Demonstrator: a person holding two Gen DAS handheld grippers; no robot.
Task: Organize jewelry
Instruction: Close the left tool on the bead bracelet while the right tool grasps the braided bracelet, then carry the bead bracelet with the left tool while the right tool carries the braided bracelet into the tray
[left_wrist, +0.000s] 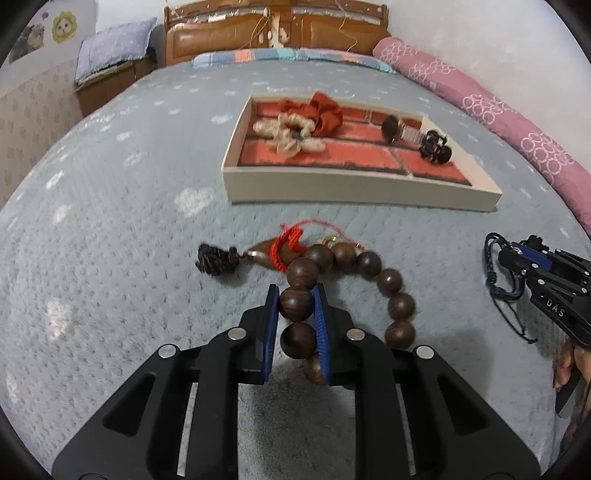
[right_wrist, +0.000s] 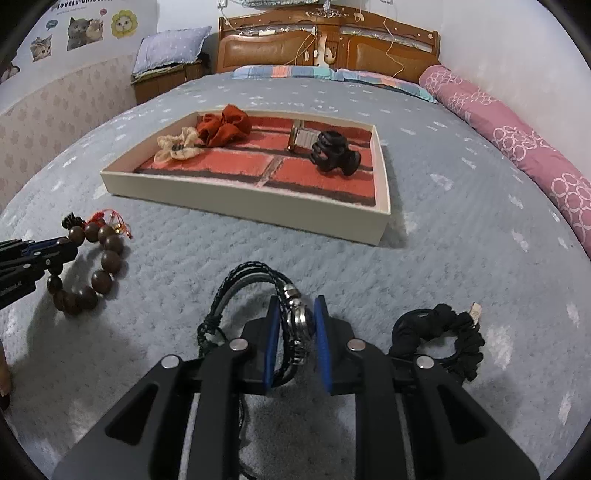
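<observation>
The beads, big dark wooden balls with a red tassel, lay on the bedspread before the tray. The left gripper, angled downward, clenched one bead; the right gripper pinched a braided bracelet.

Home bedroom: bed with wooden headboard, pillows, cat stickers on wall.
</observation>
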